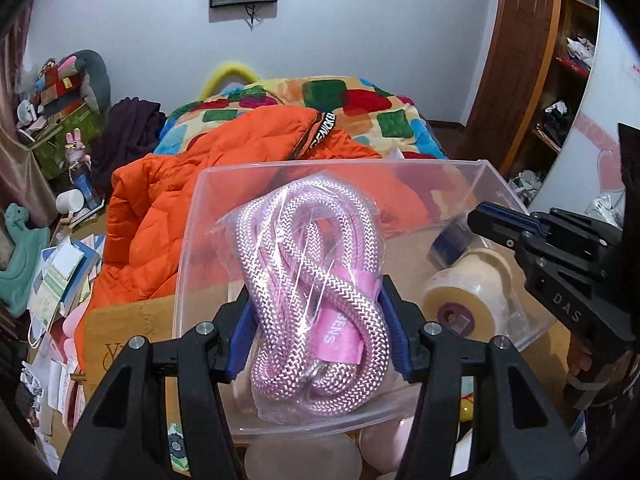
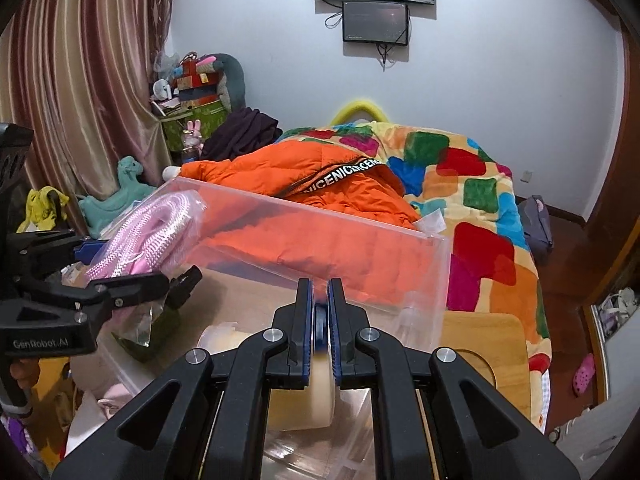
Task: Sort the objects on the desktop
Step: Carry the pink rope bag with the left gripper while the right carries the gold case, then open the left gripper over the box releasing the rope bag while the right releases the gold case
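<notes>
My left gripper (image 1: 316,320) is shut on a bagged pink rope (image 1: 316,280) and holds it over a clear plastic box (image 1: 352,166). The rope also shows at the left of the right wrist view (image 2: 148,236), between the left gripper's fingers (image 2: 132,284). A roll of clear tape (image 1: 468,300) lies inside the box at the right. My right gripper (image 2: 319,292) is shut on the tape dispenser's blue part (image 2: 320,320), with the cream roll (image 2: 304,392) under its jaws. In the left wrist view the right gripper (image 1: 504,220) reaches into the box from the right.
The box (image 2: 432,240) sits before a bed with an orange jacket (image 2: 320,176) and a patchwork quilt (image 2: 480,200). A wooden board (image 2: 484,332) lies right of the box. Papers and toys (image 1: 60,272) clutter the left side.
</notes>
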Tool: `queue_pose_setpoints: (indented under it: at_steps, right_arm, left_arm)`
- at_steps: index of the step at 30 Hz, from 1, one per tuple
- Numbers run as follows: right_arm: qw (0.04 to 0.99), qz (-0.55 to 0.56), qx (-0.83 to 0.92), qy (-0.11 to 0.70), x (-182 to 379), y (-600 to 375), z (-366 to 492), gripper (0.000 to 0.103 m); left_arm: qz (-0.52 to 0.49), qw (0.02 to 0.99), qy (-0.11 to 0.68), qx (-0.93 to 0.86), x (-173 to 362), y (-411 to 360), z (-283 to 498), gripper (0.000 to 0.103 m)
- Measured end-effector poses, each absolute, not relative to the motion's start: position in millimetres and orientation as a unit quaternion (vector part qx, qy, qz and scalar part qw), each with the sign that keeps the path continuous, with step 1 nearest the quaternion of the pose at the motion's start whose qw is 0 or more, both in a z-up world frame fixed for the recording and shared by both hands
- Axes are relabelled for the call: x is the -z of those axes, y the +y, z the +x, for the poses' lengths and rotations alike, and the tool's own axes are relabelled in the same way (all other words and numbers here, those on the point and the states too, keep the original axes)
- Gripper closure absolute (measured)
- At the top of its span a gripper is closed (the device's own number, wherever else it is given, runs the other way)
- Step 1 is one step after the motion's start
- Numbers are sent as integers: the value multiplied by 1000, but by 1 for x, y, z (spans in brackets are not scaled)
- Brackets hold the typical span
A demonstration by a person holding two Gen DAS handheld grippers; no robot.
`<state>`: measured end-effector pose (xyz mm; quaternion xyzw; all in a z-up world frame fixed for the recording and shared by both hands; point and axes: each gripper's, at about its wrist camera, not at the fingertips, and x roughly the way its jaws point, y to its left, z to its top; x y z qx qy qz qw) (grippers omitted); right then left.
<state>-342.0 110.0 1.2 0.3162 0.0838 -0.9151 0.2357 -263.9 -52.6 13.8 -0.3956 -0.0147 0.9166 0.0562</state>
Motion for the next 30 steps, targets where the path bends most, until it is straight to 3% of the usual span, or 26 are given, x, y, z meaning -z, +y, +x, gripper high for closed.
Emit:
queue_pose_setpoints:
  at_steps: [3, 5, 8, 11, 17, 26, 30]
  right_arm:
    - [233, 311, 916, 98, -2, 107, -336, 93]
    - [235, 306, 917, 99, -3, 108, -331, 80]
    - [235, 293, 922, 96, -7, 111, -320, 68]
    - [236, 286, 924, 92, -11, 113, -310, 66]
    - [234, 270, 930, 82, -19, 119, -288, 53]
    - [232, 266, 934, 60, -22, 136, -265, 46]
    - [223, 260, 938, 54, -22, 147, -257, 46]
  left_arm:
    - [-406, 62, -24, -912, -9, -55, -264, 46]
    - [-402, 59, -13, -914, -8, -51, -261, 42]
    - [-395, 57, 2, -917, -6, -47, -256, 33]
    - [-387, 57, -4, -920, -7, -49, -253, 20]
    - [-372, 71, -4, -925, -4, -45, -249, 9]
    - [-341, 64, -22, -938, -3, -41, -237, 0]
    - [-385, 65, -31, -920, -8, -43, -243, 0]
